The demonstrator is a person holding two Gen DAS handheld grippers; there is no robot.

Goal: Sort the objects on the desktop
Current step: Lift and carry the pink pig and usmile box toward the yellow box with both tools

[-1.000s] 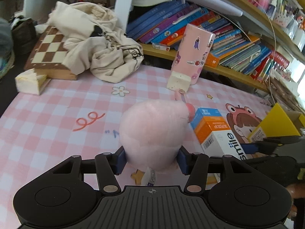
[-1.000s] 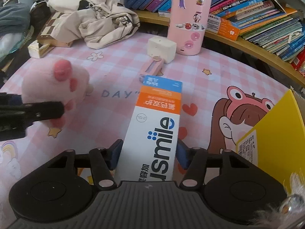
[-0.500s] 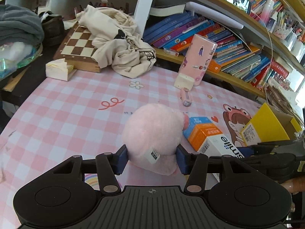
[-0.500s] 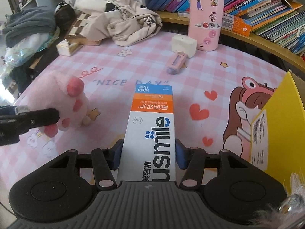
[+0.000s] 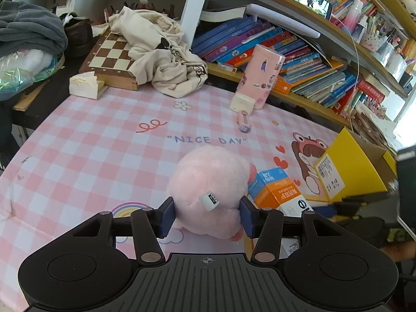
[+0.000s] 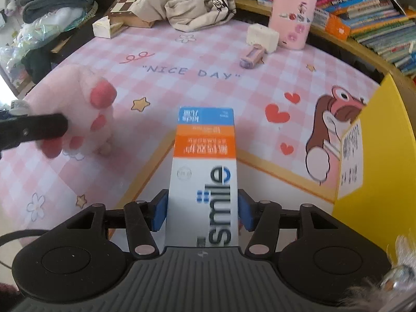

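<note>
My left gripper [image 5: 206,214] is shut on a pink plush toy [image 5: 208,184], held above the pink checked mat [image 5: 104,150]. The same plush toy [image 6: 78,109], with red paw pads, shows at the left of the right wrist view, one left finger crossing in front of it. My right gripper [image 6: 202,213] is shut on a white, orange and blue toothpaste box [image 6: 204,161], lifted off the mat. That toothpaste box [image 5: 278,192] sits just right of the plush in the left wrist view. A yellow box [image 6: 384,140] stands open at the right.
A pink sticker-covered case [image 5: 262,75], a white block [image 5: 243,104] and a small pink tube [image 5: 244,122] lie at the mat's far side. A chessboard [image 5: 111,57] under a beige cloth [image 5: 161,52] sits far left, a tissue box [image 5: 84,87] beside it. Bookshelves [image 5: 299,59] line the back.
Both grippers have risen and pulled back from the mat, carrying the plush and the toothpaste box; more of the mat and its "NICE DAY" lettering shows.
</note>
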